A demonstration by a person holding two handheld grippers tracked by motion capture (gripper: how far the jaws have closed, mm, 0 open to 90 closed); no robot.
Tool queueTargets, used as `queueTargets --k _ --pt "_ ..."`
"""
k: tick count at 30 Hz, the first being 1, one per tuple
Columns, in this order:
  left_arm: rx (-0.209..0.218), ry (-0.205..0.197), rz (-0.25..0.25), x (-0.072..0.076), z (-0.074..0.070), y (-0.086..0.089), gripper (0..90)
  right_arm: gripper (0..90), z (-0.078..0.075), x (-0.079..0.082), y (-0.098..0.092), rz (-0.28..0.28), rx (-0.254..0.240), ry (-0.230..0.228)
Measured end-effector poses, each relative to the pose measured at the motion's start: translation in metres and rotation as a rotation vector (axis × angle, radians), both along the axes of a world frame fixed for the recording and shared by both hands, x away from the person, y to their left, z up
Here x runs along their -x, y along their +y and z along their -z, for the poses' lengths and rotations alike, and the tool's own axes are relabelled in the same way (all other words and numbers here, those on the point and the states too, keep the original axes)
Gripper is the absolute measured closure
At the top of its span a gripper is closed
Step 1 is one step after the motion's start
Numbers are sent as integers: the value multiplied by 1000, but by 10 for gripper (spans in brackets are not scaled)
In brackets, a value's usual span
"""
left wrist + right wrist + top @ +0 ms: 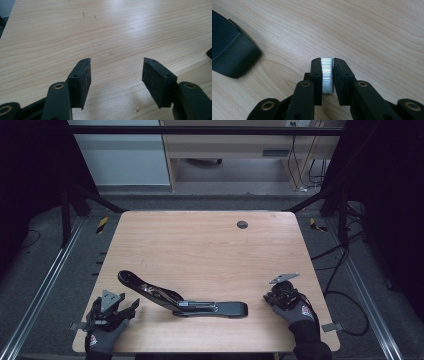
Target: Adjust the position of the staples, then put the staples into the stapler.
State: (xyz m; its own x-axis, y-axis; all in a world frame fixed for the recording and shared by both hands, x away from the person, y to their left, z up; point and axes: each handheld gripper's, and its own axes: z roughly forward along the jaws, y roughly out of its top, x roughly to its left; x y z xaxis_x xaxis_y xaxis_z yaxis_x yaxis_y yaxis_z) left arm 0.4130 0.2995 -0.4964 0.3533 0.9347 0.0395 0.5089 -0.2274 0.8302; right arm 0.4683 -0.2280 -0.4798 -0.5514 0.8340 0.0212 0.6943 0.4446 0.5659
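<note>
A silvery strip of staples sits clamped between the pads of the right gripper, just beside the closed end of the black stapler, which lies flung open on the wooden table. On the stapler's other side, near its raised arm, the left gripper rests low over bare wood, its jaws spread wide with nothing between them.

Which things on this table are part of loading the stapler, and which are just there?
In the job:
- open black stapler
- strip of staples, clamped in the right hand-held gripper
- left hand-held gripper, open over bare wood

Just there:
- round dark cable port in the far part of the table
</note>
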Motion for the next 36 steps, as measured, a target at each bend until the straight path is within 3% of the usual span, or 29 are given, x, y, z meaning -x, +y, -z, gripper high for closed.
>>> queueTargets --k 7,11,22,29,36 --pt "3 1 3 0 1 1 397 785 -11 3 2 -54 -4 -46" --pt "8 -2 2 0 0 1 397 785 -22 5 5 -79 -34 -72" --pt "4 6 5 -1 0 1 394 785 -41 5 13 -200 -56 -134" --pt "10 8 5 -1 1 1 390 785 -52 6 26 -267 -92 -165" --pt "13 11 9 -1 1 1 388 785 -62 3 41 -351 -93 -190"
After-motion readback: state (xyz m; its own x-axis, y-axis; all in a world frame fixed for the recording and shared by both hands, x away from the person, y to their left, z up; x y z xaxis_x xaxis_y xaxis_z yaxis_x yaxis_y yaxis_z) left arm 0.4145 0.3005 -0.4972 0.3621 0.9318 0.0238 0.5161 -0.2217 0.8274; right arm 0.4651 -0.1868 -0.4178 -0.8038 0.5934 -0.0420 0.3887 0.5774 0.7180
